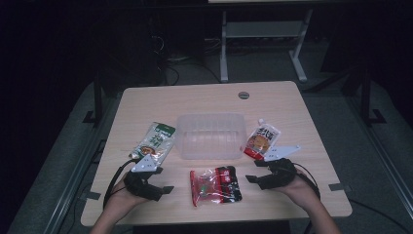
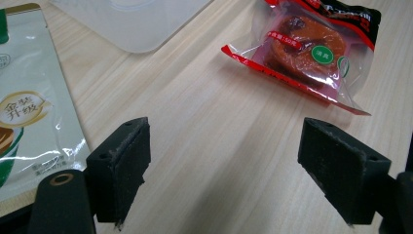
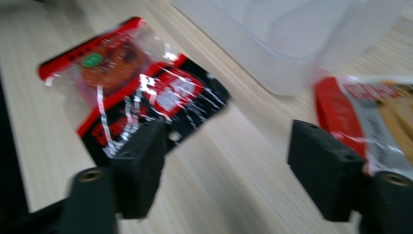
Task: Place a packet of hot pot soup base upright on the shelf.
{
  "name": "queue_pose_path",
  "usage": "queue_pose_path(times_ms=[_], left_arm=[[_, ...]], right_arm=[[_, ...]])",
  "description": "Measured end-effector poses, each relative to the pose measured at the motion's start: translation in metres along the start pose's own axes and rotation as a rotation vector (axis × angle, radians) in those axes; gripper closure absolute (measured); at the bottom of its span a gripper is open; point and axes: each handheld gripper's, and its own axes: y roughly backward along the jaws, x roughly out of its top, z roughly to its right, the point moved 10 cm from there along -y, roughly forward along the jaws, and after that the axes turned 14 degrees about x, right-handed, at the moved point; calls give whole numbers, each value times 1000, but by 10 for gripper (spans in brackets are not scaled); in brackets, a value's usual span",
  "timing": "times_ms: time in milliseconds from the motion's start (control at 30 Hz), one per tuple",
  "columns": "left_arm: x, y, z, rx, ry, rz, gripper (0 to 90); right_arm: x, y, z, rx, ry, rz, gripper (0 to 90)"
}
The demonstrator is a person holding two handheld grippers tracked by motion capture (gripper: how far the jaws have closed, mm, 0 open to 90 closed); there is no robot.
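The red and black snack packet (image 1: 215, 185) is seen lying flat on the wooden table (image 1: 204, 100), near the front edge, between the two grippers and just in front of the clear plastic tub (image 1: 211, 135). Its printed text is too small to be read from the high view, and in the right gripper view the packet (image 3: 141, 92) is blurred; in the left gripper view its far end is cut off by the frame edge (image 2: 311, 53). A transparent window is shown at one end, with a reddish-brown piece of food and a green round mark inside; the other end is black with white print. Its long axis is laid roughly left to right across the table, the clear end toward the person's left. The left gripper (image 1: 155, 187) is held with its jaws wide apart and nothing between them, over bare wood (image 2: 224, 161). The right gripper (image 1: 260, 171) is likewise held with jaws apart and empty, just beside the packet's black end. A green and white pouch (image 1: 156, 140) is found left of the tub, a red and white spouted pouch (image 1: 263, 139) to its right
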Motion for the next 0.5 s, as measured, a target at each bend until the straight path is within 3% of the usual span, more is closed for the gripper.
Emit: queue_pose_path(times_ms=[133, 233, 333, 400, 500], left_arm=[[6, 1, -3, 4, 15, 12, 190], [12, 1, -4, 6, 12, 35, 191], [8, -1, 2, 1, 11, 23, 193], [8, 0, 5, 2, -2, 20, 194], [11, -1, 7, 5, -13, 27, 194]], right_arm=[[7, -8, -11, 43, 26, 16, 573], [5, -17, -17, 59, 35, -24, 700], [6, -25, -27, 90, 45, -42, 831], [5, -29, -34, 115, 56, -56, 895], [2, -35, -48, 149, 95, -91, 898]])
